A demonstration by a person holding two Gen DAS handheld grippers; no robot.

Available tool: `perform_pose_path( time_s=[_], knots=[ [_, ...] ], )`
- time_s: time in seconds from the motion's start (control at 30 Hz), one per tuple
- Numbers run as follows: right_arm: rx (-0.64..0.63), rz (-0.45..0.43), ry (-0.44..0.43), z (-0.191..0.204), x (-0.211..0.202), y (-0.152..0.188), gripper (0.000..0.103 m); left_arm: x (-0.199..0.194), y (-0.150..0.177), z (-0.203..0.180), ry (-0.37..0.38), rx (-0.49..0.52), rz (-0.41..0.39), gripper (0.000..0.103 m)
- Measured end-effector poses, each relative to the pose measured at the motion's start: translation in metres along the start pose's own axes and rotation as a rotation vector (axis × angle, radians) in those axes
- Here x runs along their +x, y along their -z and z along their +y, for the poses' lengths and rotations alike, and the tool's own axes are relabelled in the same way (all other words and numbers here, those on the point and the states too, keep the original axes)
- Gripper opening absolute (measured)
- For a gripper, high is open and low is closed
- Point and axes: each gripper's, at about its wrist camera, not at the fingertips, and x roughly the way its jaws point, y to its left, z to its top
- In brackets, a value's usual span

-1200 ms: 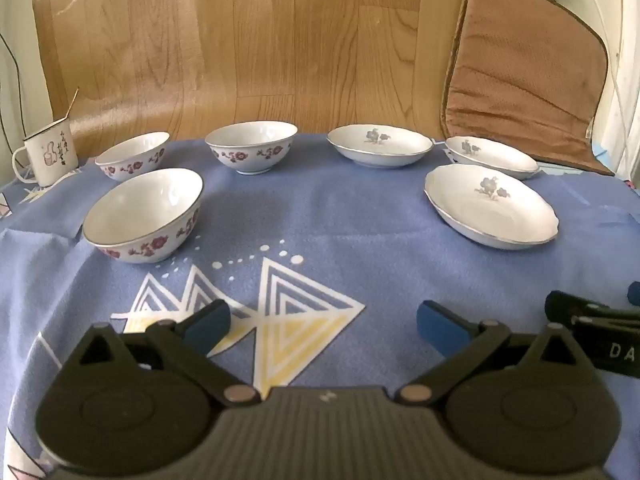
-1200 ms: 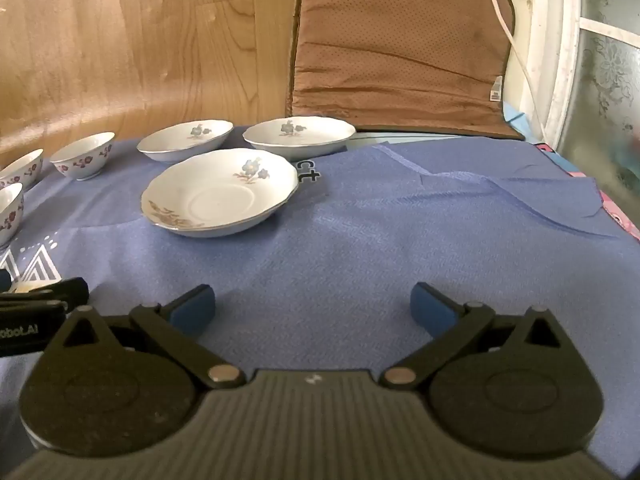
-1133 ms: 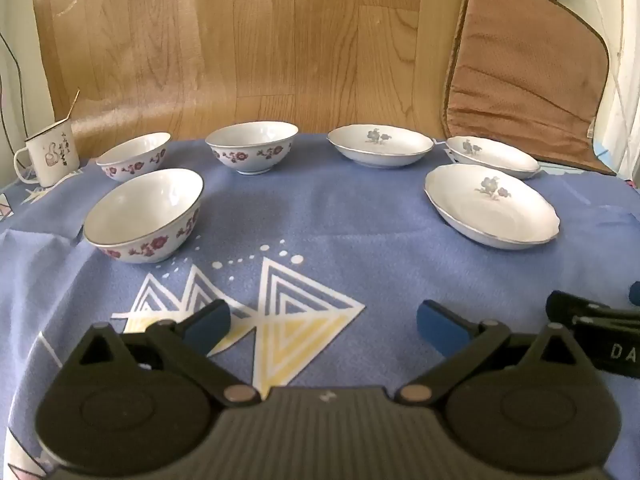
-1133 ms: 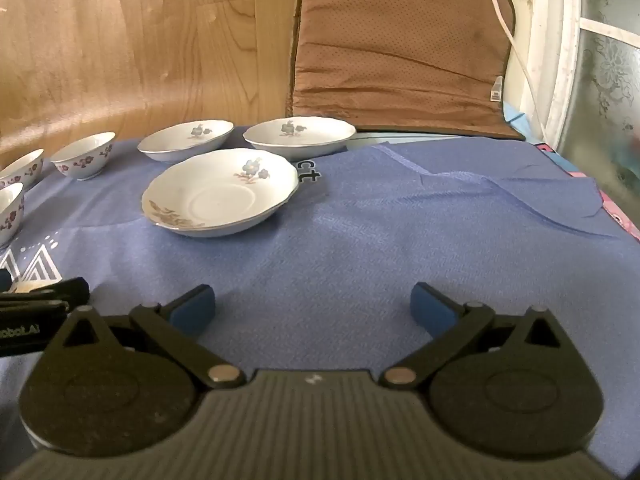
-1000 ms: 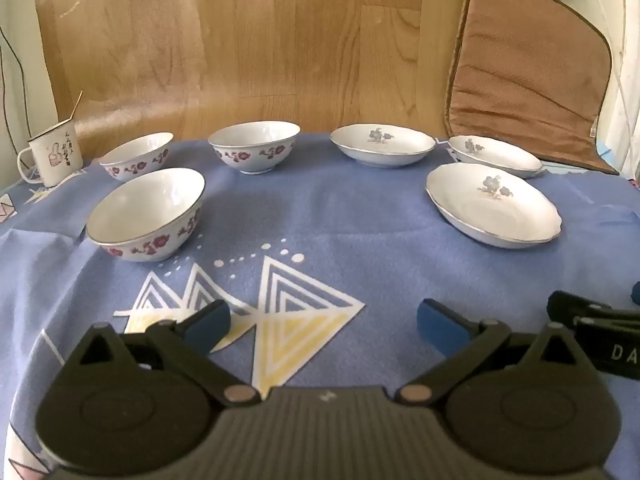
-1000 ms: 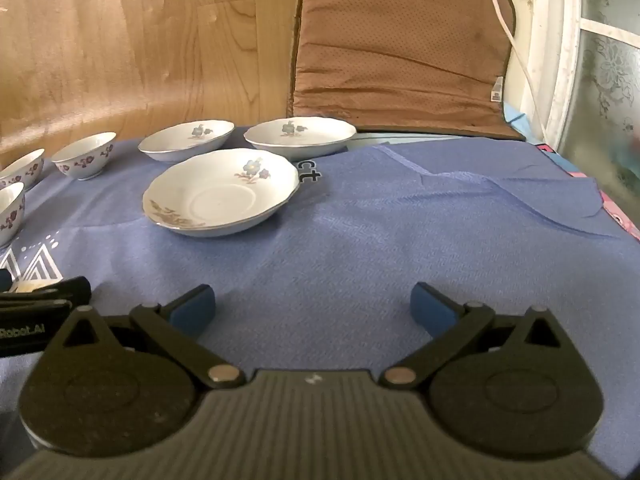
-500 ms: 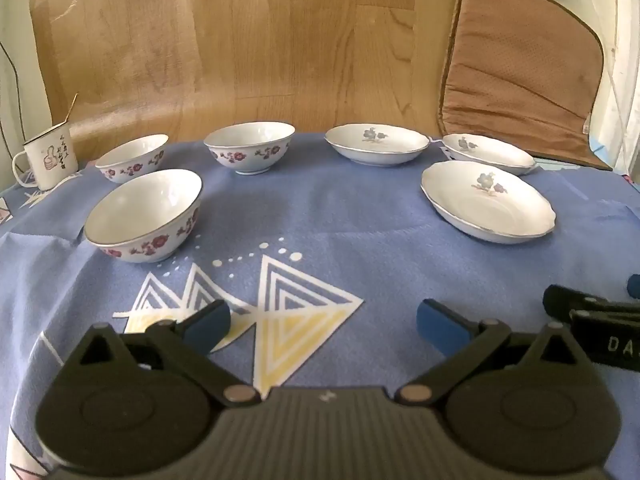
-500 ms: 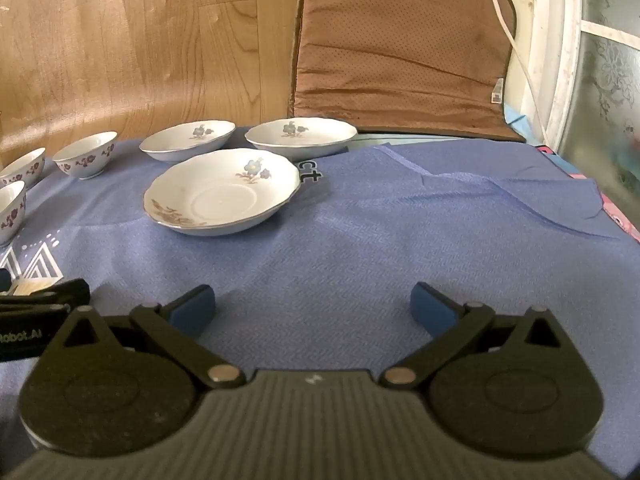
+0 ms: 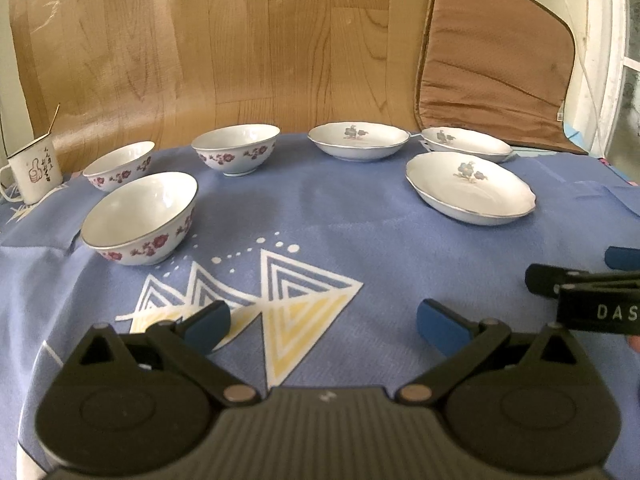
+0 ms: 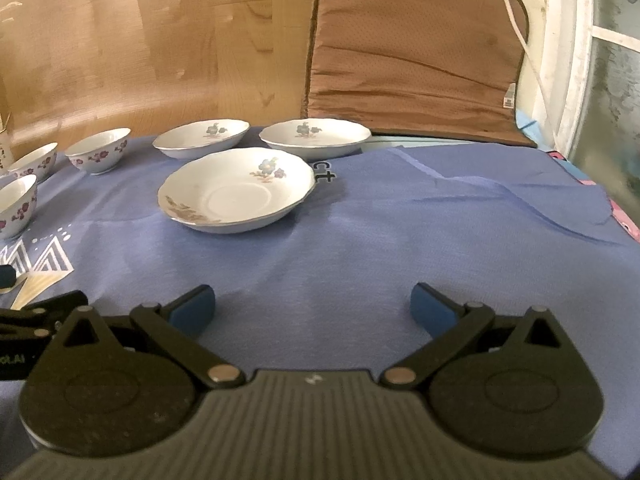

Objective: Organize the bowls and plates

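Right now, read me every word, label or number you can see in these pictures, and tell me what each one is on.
"DAS", cut off at the frame edge, on the right gripper body in the left wrist view.
"oLAI", cut off, on the left gripper body in the right wrist view.
"ct", partly hidden behind a plate, on the blue tablecloth.
Red characters on the enamel mug: too small to read.
Tag on the brown cushion: unreadable.

Three bowls sit left on the cloth point(image 9: 320, 208): near bowl point(image 9: 140, 218) in front, left bowl point(image 9: 120, 166) and mid bowl point(image 9: 236, 150) behind. Three plates sit right: near plate point(image 9: 470, 188) in front, two plates point(image 9: 358, 140) point(image 9: 466, 143) behind. Mug point(image 9: 34, 168) far left, cushion point(image 9: 496, 76) behind the plates.
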Motion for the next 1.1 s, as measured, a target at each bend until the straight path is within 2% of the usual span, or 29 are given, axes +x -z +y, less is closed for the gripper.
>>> perform_pose_path(
  time_s=[0.37, 0.47, 0.7, 1.1],
  knots=[
    [-0.008, -0.019, -0.05, 0.0, -0.002, 0.001, 0.103, -0.001, 0.001, 0.0, 0.007, -0.001, -0.001, 0.103],
    [-0.022, -0.023, -0.053, 0.002, -0.002, 0.002, 0.099, -0.002, 0.001, 0.0, 0.01, -0.002, -0.003, 0.103],
    [-0.035, -0.022, -0.05, 0.003, -0.002, 0.001, 0.098, -0.003, 0.001, 0.003, 0.028, -0.013, -0.007, 0.102],
    [-0.041, -0.052, -0.076, 0.003, -0.007, 0.005, 0.084, -0.007, 0.002, 0.012, 0.06, -0.06, -0.031, 0.098]
  ],
)
